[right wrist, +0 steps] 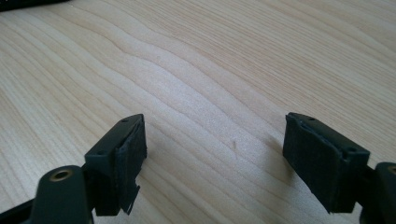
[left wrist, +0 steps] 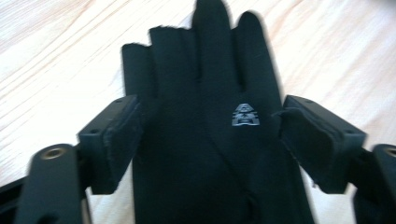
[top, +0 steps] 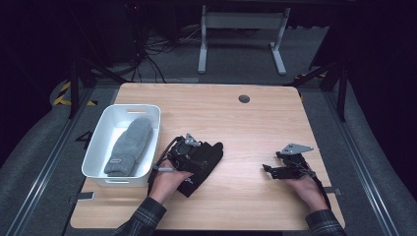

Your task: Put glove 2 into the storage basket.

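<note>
The left claw (top: 199,152) covers much of the black glove (top: 212,156). The glove's cuff runs off the left gripper view's bottom edge, and its small white logo (left wrist: 244,115) is too blurred to read.

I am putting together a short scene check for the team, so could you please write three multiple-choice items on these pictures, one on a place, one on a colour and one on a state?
1. Where does the grey mitten lie?
A. in the white bin
B. on the bare table
C. in the right tool

2. What colour is the glove at the left tool?
A. red
B. black
C. white

3. How does the right tool stand?
A. shut on the glove
B. shut on the mitten
C. open over bare wood

Key: 1 A, the high view shows the mitten inside the bin; 2 B, the glove is black in the left gripper view; 3 C, its jaws stand apart with wood grain between them.
</note>
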Demonstrator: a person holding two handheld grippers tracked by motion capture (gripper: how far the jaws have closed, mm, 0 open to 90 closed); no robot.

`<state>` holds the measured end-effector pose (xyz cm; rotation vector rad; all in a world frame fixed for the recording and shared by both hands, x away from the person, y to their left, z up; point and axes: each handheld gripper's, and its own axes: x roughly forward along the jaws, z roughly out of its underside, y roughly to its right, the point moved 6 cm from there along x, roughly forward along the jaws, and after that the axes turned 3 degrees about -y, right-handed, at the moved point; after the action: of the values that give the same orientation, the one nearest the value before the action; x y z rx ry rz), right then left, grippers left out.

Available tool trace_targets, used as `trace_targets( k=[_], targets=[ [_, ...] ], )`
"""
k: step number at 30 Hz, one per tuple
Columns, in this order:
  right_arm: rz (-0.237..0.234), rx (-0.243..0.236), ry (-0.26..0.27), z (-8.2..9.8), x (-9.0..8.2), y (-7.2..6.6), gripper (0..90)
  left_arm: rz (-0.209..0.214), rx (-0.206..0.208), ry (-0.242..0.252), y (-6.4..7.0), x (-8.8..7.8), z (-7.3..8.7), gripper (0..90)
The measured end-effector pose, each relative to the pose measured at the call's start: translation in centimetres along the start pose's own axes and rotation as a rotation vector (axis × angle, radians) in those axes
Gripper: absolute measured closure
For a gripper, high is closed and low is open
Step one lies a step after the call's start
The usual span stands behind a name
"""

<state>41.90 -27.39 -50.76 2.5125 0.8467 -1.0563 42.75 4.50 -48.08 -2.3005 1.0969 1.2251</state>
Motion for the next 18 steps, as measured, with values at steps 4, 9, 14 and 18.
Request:
trace_targets(
  k=[4, 9, 14, 18],
  targets=[
    [0.0, 0.002, 0.0, 0.0, 0.0, 0.0, 22.2, -0.013, 0.003, -0.036, -0.4, 1.0, 0.5, 17.0],
    [0.0, 0.002, 0.0, 0.0, 0.0, 0.0, 22.3, 0.0, -0.004, -0.066, -0.6, 1.9, 1.0, 17.0],
    [0.001, 0.002, 0.002, 0.0, 0.0, 0.0, 22.3, 0.021, -0.008, -0.078, -0.5, 2.0, 1.3, 21.6],
    [0.002, 0.002, 0.002, 0.0, 0.0, -0.1, 22.4, 0.037, 0.004, -0.085, -0.2, 1.7, 1.2, 30.7]
  ],
)
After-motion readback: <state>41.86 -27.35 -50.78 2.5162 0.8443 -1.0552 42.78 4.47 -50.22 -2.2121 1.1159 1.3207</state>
